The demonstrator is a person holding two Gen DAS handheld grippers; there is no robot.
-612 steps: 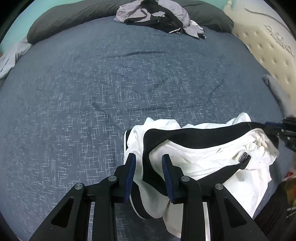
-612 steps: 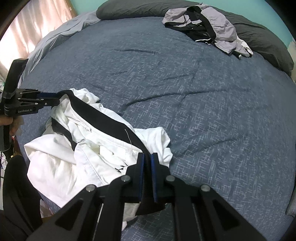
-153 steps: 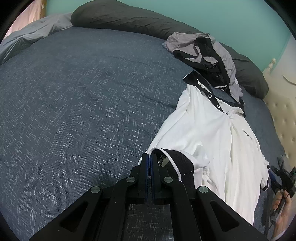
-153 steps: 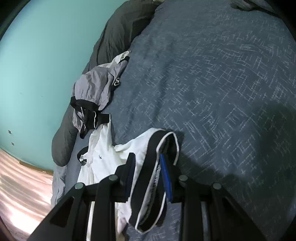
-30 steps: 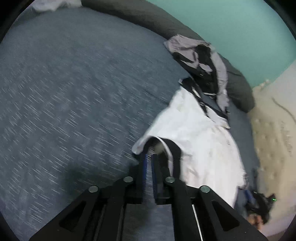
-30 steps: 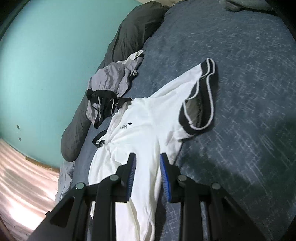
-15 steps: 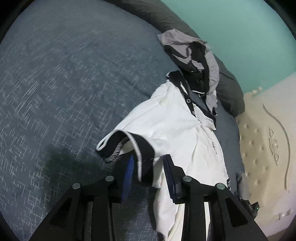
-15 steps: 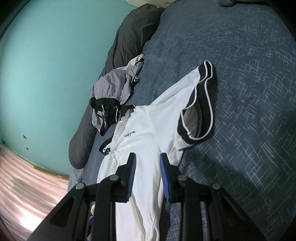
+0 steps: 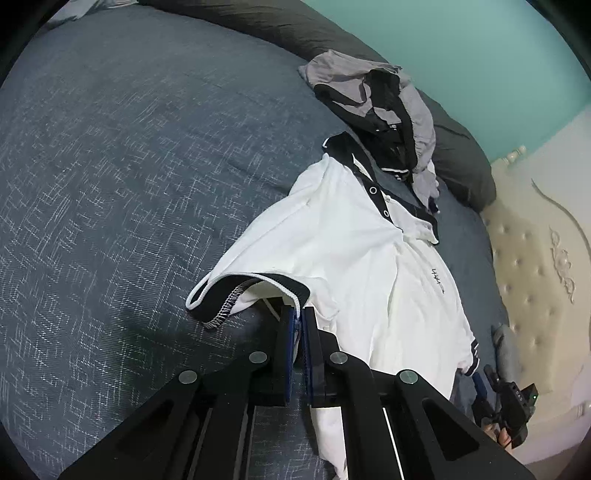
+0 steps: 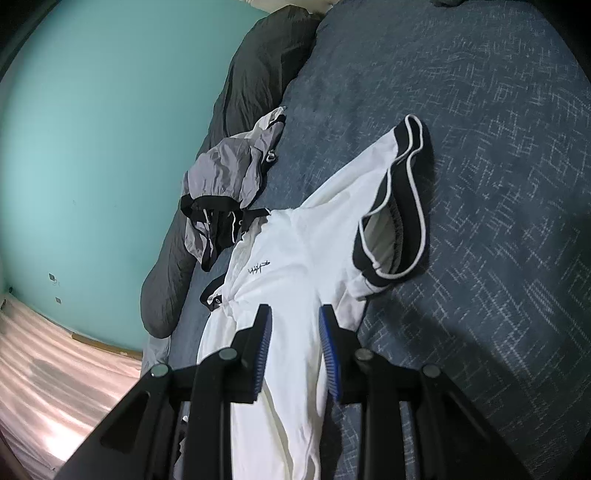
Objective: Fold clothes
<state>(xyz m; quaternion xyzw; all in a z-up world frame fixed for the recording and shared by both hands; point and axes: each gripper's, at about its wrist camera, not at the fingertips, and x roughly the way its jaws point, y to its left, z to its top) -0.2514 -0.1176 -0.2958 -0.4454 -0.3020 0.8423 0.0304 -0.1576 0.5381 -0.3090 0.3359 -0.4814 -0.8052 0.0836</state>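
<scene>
A white polo shirt (image 9: pixel 351 240) with black collar and cuffs lies spread on the blue bed cover (image 9: pixel 110 184), collar towards the far pillow. My left gripper (image 9: pixel 297 314) is shut on the edge of the near sleeve's black cuff (image 9: pixel 280 286), which stands raised and open. In the right wrist view the same shirt (image 10: pixel 295 266) runs away from me, its other sleeve cuff (image 10: pixel 413 206) lying out to the right. My right gripper (image 10: pixel 295 321) hovers open over the shirt's body, with nothing between the pads.
A crumpled grey and black jacket (image 9: pixel 369 85) lies just beyond the collar, against a long dark grey pillow (image 9: pixel 258 22). A cream tufted headboard (image 9: pixel 535 277) bounds the right side. A hand (image 9: pixel 498 435) with the other gripper shows at the shirt's lower hem.
Half a second ago my left gripper stood open around the sleeve cuff; now it has shut on it. The right gripper stays open and has barely shifted over the shirt.
</scene>
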